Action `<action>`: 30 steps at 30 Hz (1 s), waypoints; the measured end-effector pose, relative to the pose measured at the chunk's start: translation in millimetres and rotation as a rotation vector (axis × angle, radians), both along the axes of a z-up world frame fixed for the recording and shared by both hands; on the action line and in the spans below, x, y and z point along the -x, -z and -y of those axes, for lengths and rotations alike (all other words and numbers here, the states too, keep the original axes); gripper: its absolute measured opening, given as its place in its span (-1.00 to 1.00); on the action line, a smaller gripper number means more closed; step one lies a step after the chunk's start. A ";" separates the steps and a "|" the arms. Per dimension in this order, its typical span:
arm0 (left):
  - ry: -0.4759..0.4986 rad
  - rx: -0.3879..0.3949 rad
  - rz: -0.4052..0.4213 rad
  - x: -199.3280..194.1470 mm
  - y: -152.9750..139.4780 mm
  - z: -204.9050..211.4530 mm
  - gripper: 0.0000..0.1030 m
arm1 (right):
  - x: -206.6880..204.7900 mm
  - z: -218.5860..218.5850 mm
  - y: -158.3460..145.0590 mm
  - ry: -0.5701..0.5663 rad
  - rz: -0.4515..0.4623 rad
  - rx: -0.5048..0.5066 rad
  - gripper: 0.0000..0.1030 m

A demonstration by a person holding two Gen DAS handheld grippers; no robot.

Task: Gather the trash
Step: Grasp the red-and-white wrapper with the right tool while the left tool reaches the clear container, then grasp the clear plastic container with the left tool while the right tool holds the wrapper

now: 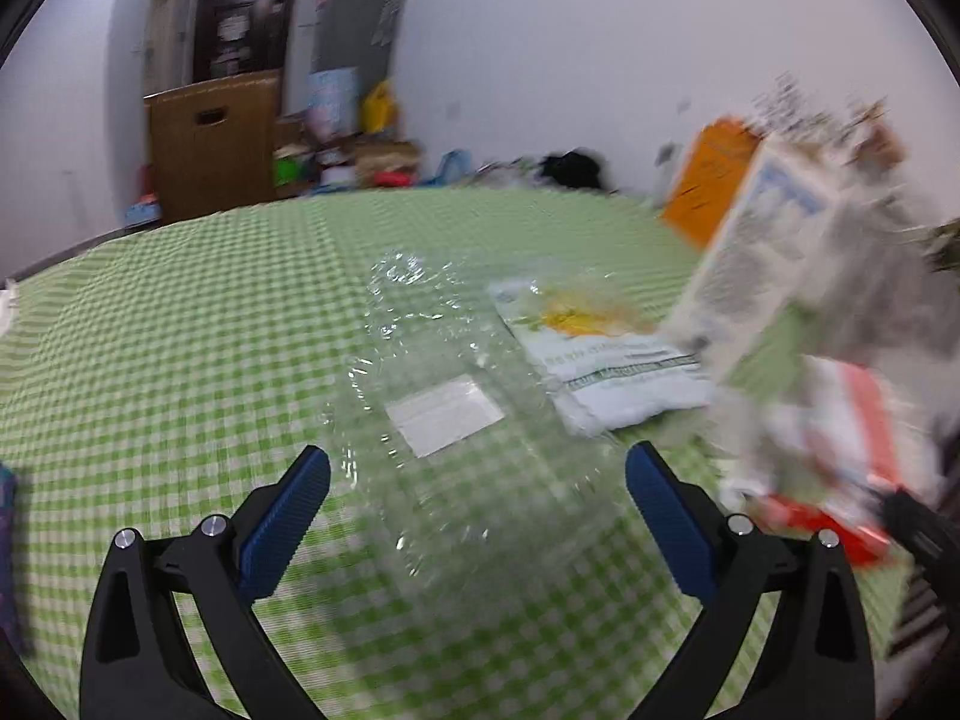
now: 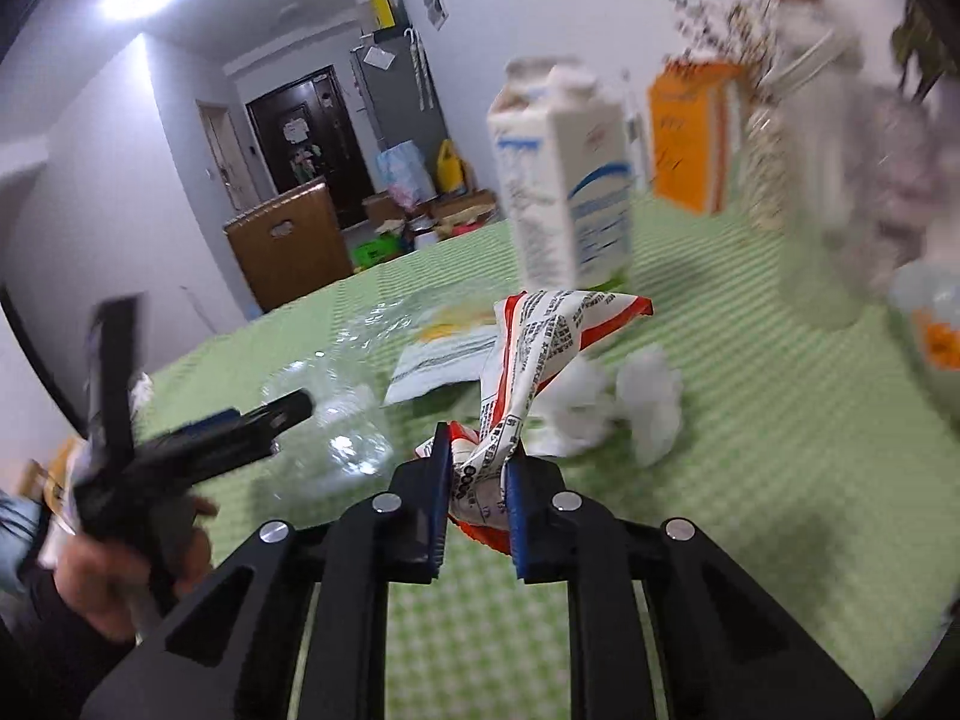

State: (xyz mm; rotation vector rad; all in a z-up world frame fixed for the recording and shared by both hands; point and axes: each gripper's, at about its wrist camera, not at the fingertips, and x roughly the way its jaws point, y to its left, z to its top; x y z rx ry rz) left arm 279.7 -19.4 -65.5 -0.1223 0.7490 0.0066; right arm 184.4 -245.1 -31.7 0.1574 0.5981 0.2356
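A crumpled clear plastic bag (image 1: 444, 396) with a white label lies on the green checked tablecloth (image 1: 180, 360). My left gripper (image 1: 477, 474) is open, its blue pads either side of the bag's near end. A pale wrapper with yellow print (image 1: 600, 360) lies beside it. My right gripper (image 2: 478, 468) is shut on a red and white printed wrapper (image 2: 540, 348) and holds it above the cloth. The clear bag (image 2: 336, 414) and the left gripper (image 2: 240, 426) show at the left of the right wrist view.
A white and blue milk carton (image 2: 564, 192) stands behind the wrappers, with an orange box (image 2: 690, 138) further back. Crumpled white tissue (image 2: 636, 402) lies to the right. A clear glass vase with dried flowers (image 2: 822, 180) and a bowl (image 2: 930, 324) stand at far right.
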 end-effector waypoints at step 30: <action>0.188 -0.093 0.041 46.0 -11.7 3.8 0.86 | 70.1 43.4 43.2 -0.122 -0.090 0.128 0.12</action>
